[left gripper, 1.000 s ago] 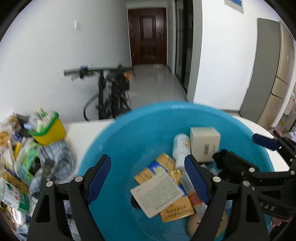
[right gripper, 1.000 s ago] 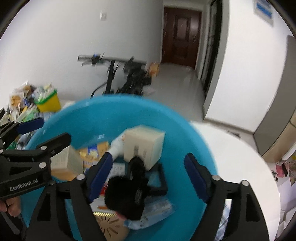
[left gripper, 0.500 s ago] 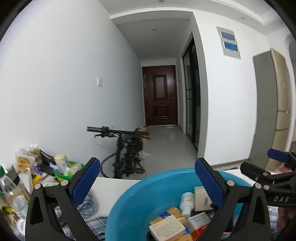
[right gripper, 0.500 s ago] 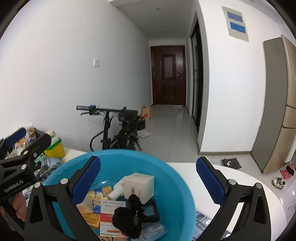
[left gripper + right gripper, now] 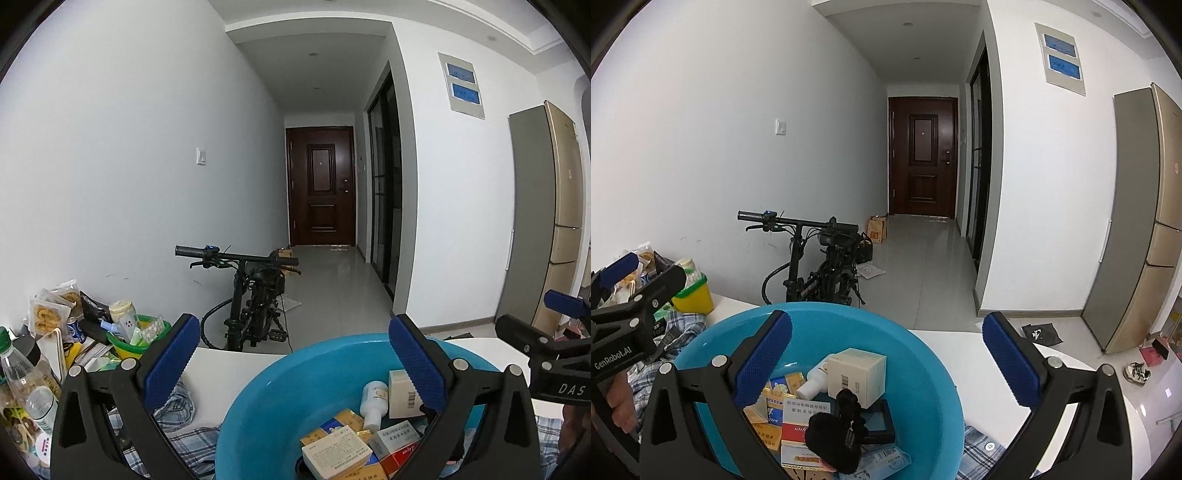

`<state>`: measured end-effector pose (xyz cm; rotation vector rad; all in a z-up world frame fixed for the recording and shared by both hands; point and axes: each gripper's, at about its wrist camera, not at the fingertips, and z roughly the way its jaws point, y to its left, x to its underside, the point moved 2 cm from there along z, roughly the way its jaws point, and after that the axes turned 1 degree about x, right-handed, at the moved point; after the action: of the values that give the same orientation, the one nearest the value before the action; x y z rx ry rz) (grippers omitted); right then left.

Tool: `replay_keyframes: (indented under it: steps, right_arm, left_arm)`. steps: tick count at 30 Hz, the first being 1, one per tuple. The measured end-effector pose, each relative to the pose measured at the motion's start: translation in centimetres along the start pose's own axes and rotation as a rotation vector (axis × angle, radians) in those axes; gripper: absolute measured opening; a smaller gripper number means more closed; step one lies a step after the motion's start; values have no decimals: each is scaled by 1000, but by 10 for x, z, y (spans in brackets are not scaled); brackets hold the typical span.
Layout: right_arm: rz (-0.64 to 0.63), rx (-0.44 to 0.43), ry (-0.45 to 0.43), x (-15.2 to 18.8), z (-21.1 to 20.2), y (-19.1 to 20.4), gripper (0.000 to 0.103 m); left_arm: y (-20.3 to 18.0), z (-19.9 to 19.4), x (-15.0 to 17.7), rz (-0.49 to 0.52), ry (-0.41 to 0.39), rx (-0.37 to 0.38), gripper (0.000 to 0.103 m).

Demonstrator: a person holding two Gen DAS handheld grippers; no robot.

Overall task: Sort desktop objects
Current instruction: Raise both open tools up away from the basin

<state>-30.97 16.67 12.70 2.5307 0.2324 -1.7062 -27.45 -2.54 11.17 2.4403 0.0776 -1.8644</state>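
Holding both my tools up over the table, I have nothing in either one. My left gripper (image 5: 293, 363) has its jaws spread wide apart, and my right gripper (image 5: 886, 363) is spread wide too, with only air between the blue pads.

Right under them sits the blue basin (image 5: 934, 373), and the things to sort lie piled inside it. Nearest to me is a fuzzy black thing (image 5: 833, 439); I think it is soft, maybe a toy or a hair tie, but I cannot tell for sure. It would squash easily, so I would pinch it in the middle. Flat paper boxes (image 5: 336, 452) lie next to it. They look light and a bit bendy, so I would take one by its thin edges and not squeeze hard. A little white bottle (image 5: 373, 400) lies on its side. It looks smooth and could roll or slip, so I would grab it across its round body. Behind it stands a cream box (image 5: 857, 373), stiff and square, easy to hold by two flat sides.

A checked cloth (image 5: 177, 406) lies under the basin on the white table (image 5: 1015, 354). Farther left is a green and yellow tub (image 5: 133, 343) with snack bags around it. Past the table a bicycle (image 5: 816, 262) leans by the wall, and a dark door (image 5: 923, 155) is at the far end.
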Motion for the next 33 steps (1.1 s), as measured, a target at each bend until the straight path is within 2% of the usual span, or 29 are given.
replay_keyframes:
  steps: [17,19,22,33]
  right_arm:
    - [22,-7,-32,-2,-19,2,103]
    - [26,-25,-23,-3,-24,3,103]
    - [0,-23,-31,-5,-39,9,103]
    - [10,-39,-61,2,-105,23,103]
  left_arm:
    - [5,-24,-11,10,-44,31,103]
    - [7,-27,-12,15,-33,18,103]
    - [10,-34,-12,-5,6,55,103]
    - [13,-106,-16,-24,-30,65,103]
